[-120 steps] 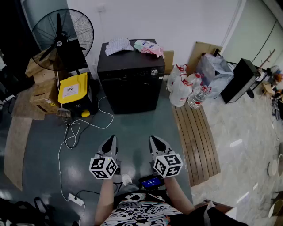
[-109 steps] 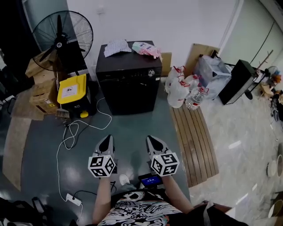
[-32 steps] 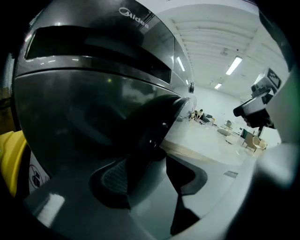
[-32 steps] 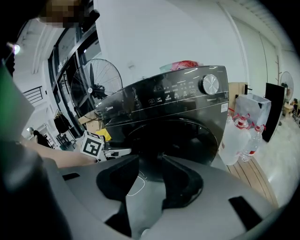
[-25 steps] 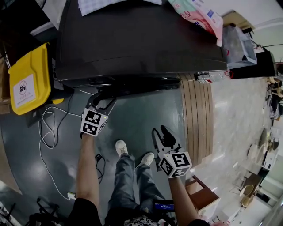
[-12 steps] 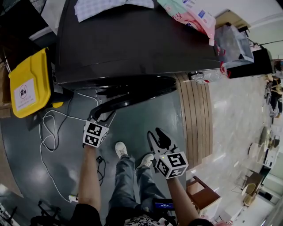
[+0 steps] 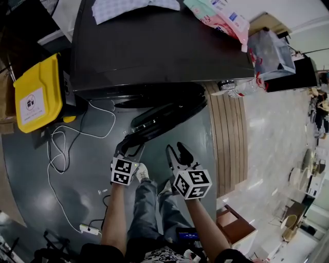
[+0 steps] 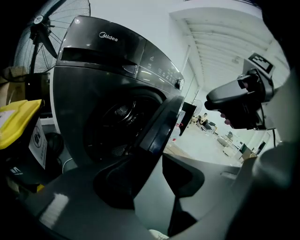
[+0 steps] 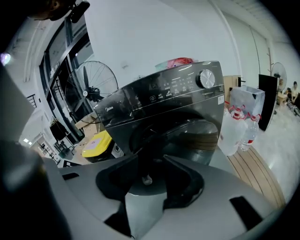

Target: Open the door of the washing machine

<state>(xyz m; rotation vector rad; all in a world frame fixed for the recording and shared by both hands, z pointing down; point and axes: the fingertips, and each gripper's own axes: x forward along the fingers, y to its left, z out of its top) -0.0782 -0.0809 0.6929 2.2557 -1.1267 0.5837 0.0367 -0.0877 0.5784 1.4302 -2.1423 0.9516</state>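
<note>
The dark washing machine (image 7: 154, 51) stands at the top of the head view, and its round door (image 7: 164, 115) hangs swung well out from the front. My left gripper (image 7: 131, 150) is at the door's free edge. In the left gripper view that edge (image 8: 159, 126) runs down between the jaws and lies against the left finger (image 8: 117, 183), with floor showing before the right one. These jaws have just been closing. The drum opening (image 8: 117, 122) is exposed. My right gripper (image 7: 175, 153) hovers beside the door, touching nothing. Its jaws have just been opening and are empty (image 9: 147, 180).
A yellow box (image 7: 33, 95) and loose cables (image 7: 56, 149) lie left of the machine. A wooden slatted platform (image 7: 229, 138) and water bottles (image 7: 236, 87) are on the right. A cloth (image 7: 128, 5) and a packet (image 7: 216, 15) rest on the machine. My shoe (image 7: 141, 172) is below the grippers.
The door has swung from barely ajar to wide open. My left gripper moved with its edge, away from the machine and to the right. The right gripper barely shifted.
</note>
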